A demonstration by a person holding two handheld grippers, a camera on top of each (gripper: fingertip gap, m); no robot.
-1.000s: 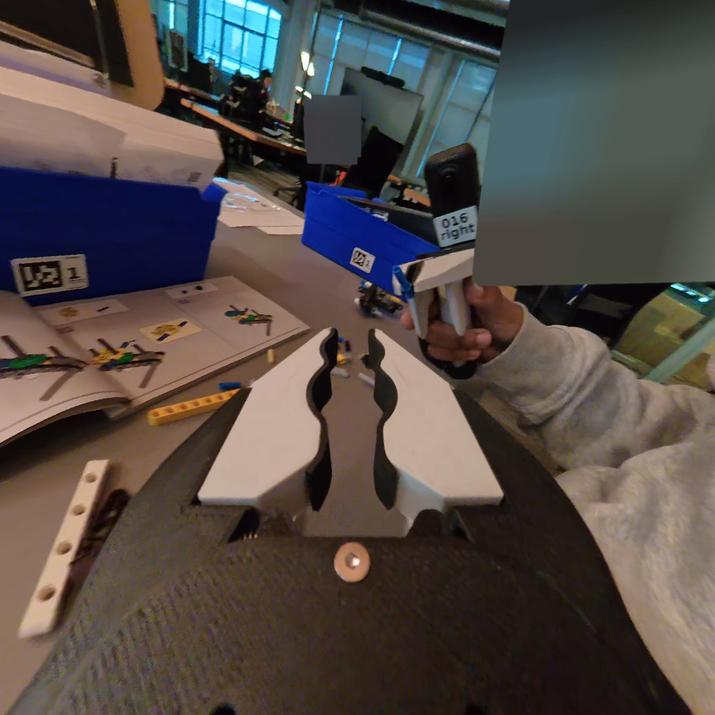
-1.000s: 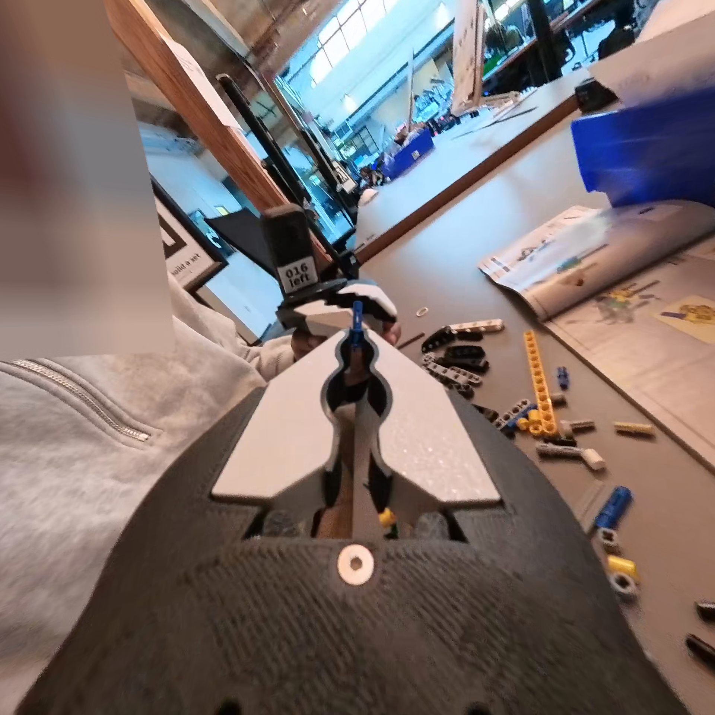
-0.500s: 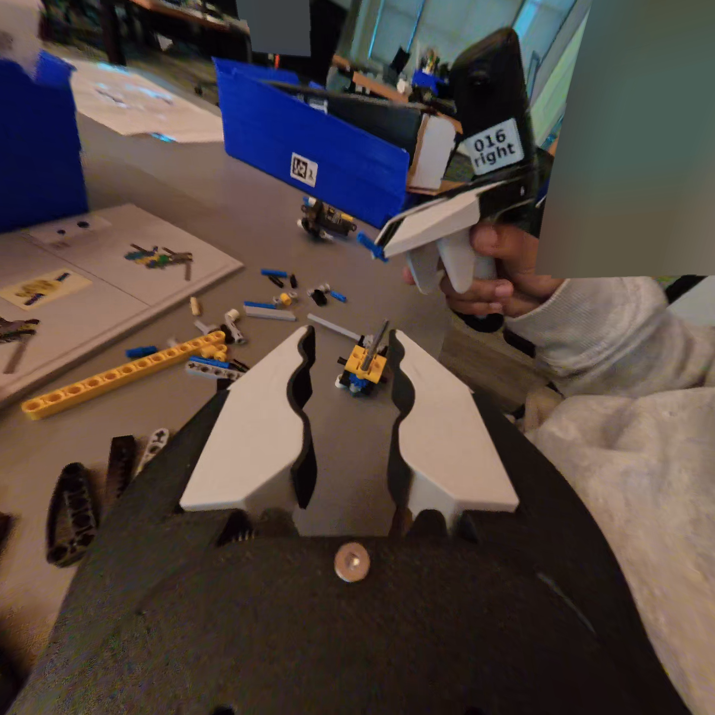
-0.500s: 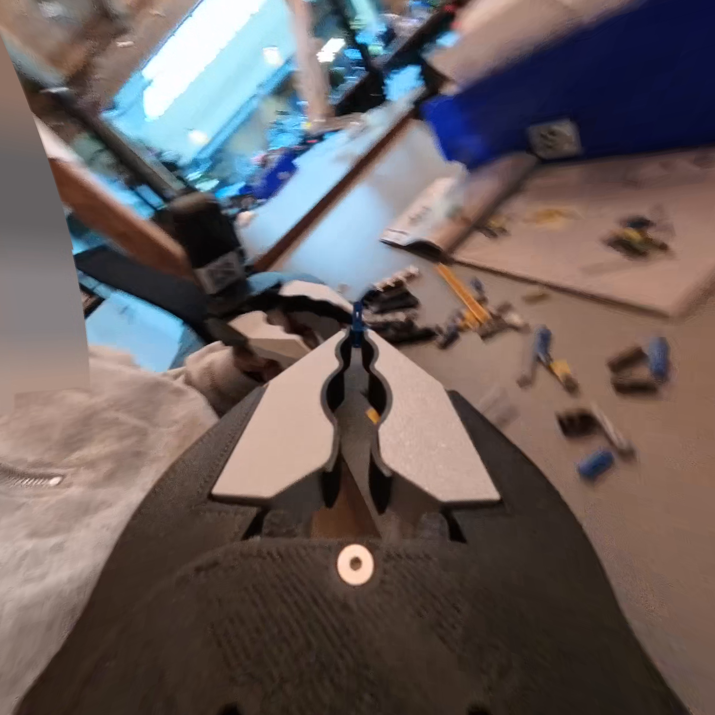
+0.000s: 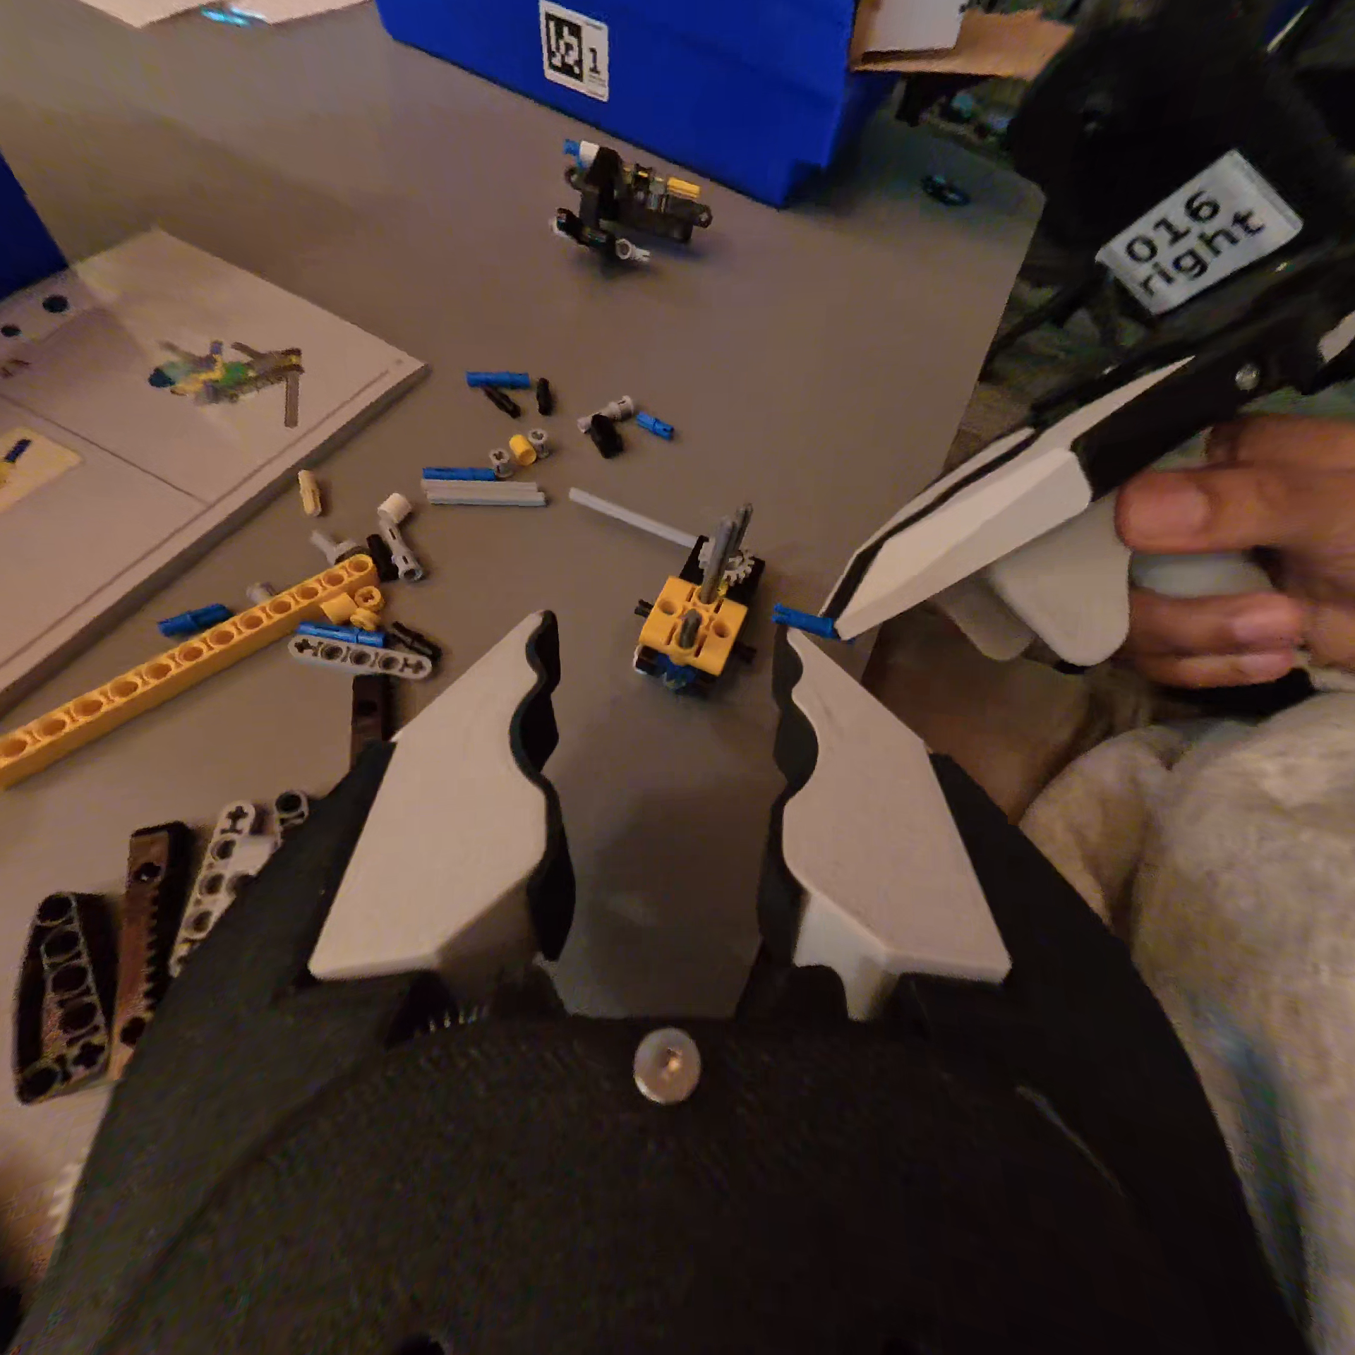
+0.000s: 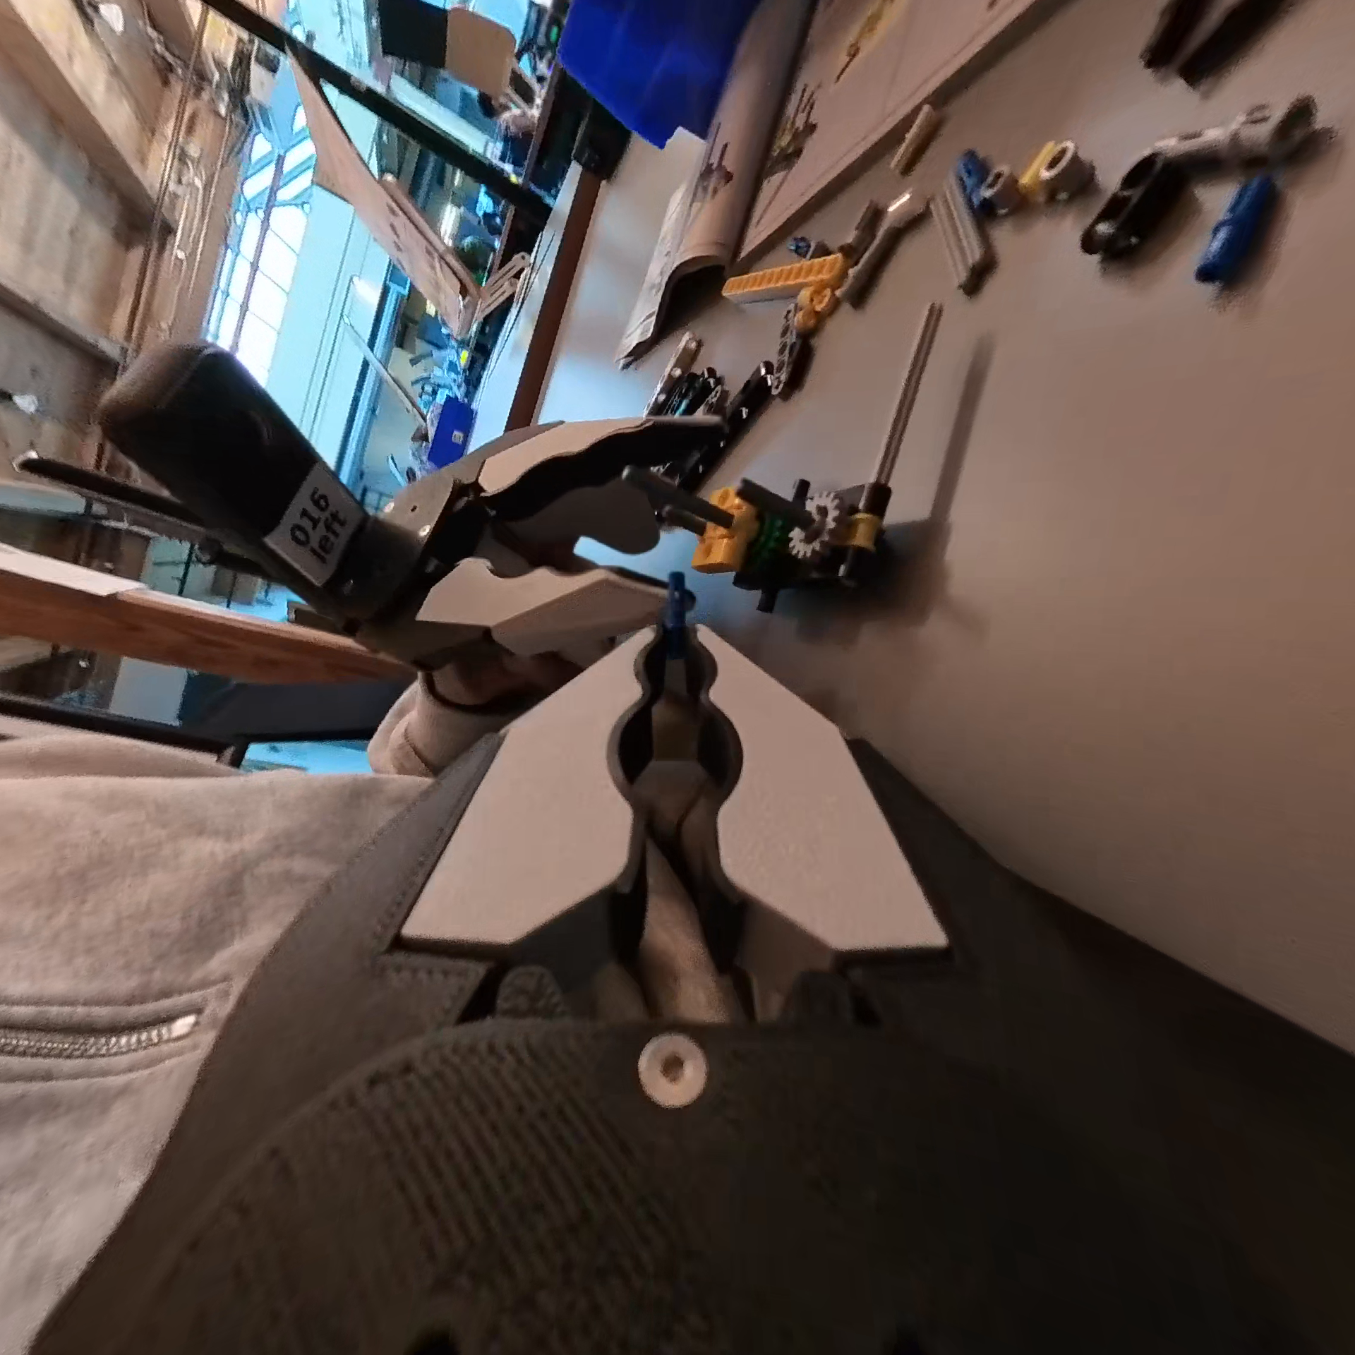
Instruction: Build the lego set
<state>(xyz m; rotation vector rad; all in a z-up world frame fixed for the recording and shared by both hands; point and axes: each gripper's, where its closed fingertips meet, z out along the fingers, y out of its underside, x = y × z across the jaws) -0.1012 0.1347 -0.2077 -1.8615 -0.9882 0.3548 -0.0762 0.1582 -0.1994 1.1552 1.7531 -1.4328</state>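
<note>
A small yellow and black lego assembly (image 5: 693,623) with grey axles and a white gear stands on the grey table (image 5: 806,381); it also shows in the right wrist view (image 6: 792,535). My left gripper (image 5: 663,638) is open and empty, its fingertips either side of the assembly, just short of it. My right gripper (image 6: 674,645) is shut on a small blue pin (image 6: 676,616). In the left wrist view the right gripper (image 5: 836,623) holds the blue pin (image 5: 803,619) just right of the assembly. The left gripper also shows in the right wrist view (image 6: 660,528).
Loose lego parts lie left of the assembly: a long yellow beam (image 5: 183,660), blue pins, grey axles (image 5: 484,493), black pieces (image 5: 66,990). An open instruction booklet (image 5: 183,410) lies at the left. A second small assembly (image 5: 630,202) sits before a blue bin (image 5: 718,73).
My left gripper has tilted down and moved in on the yellow assembly, jaws wider apart. My right gripper has rolled and brought the blue pin down beside the assembly.
</note>
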